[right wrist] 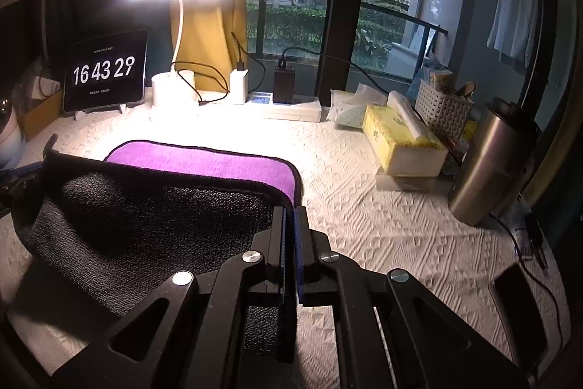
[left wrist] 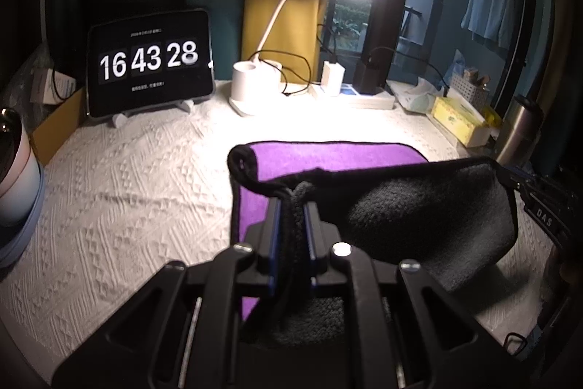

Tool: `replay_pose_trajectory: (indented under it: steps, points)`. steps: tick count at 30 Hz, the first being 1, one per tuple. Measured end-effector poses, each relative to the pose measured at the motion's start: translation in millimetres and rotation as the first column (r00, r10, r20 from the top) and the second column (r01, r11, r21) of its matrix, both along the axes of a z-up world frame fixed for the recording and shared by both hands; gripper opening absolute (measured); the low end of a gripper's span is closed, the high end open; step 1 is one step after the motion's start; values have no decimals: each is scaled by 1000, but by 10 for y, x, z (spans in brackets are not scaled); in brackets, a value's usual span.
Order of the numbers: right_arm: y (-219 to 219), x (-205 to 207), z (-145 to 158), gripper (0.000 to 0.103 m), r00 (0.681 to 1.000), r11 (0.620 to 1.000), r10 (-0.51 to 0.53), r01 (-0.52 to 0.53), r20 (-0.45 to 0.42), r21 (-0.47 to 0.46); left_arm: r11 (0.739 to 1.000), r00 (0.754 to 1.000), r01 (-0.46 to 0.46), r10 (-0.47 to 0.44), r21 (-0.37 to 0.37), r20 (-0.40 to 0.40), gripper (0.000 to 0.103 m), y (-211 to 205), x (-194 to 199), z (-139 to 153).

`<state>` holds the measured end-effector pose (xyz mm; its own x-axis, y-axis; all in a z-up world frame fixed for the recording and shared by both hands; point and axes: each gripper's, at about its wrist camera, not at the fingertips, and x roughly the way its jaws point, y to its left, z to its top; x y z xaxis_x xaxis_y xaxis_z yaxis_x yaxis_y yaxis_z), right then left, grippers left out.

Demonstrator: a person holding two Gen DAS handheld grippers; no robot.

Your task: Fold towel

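Towel [left wrist: 328, 154]: purple side up on white tablecloth [left wrist: 127, 188], near edge lifted, dark underside showing; left gripper [left wrist: 292, 206], right gripper [right wrist: 290, 217] each clamped one corner, apparently for folding forward

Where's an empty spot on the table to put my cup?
Bare cloth lies left of the towel, before the clock, and right of the towel, before the tissue box and flask. The back edge by the lamp is crowded.
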<state>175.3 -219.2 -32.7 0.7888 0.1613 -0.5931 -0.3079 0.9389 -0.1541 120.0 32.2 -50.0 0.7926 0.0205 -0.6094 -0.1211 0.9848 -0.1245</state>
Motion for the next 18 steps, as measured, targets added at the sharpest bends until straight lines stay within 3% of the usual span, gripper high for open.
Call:
replay_pose_trajectory:
  steps: [18]
  points:
    - [66,362,29,5,1000,1000,11,-11,15,-17,1000,1000,-2,2,6,24,13,56,340,45]
